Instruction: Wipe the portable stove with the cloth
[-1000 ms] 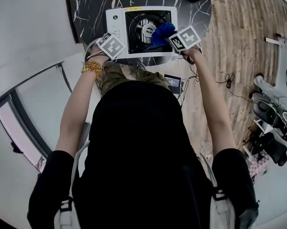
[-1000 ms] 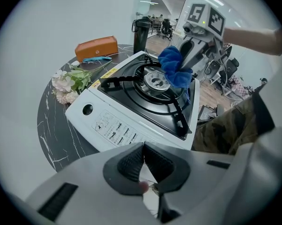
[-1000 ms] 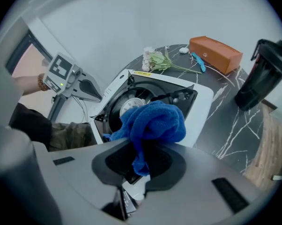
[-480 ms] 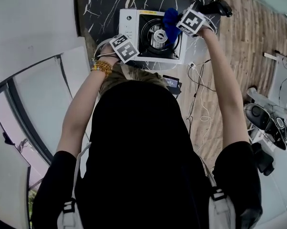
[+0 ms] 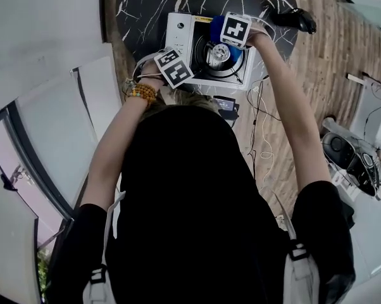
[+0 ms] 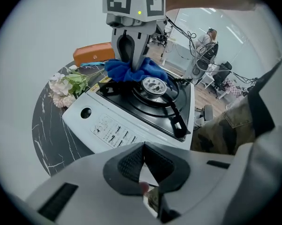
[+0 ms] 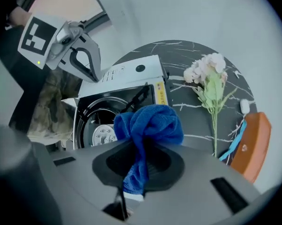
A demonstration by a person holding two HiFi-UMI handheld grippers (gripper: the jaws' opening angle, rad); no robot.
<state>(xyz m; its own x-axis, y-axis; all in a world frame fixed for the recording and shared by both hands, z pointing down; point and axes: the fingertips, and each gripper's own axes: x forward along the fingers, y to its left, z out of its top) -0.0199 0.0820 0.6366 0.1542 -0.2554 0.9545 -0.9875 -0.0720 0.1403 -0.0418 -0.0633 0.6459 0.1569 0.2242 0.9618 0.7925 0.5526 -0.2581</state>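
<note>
My left hand-held gripper (image 6: 142, 156) hangs closed and empty above the near left corner of the portable stove (image 6: 108, 125), which sits on the black table (image 7: 188, 102). Past the burner, my right hand-held gripper (image 7: 141, 165) clamps the blue cloth (image 7: 149, 123), which rests on the stove top. Flowers (image 7: 209, 78) lie beyond.
</note>
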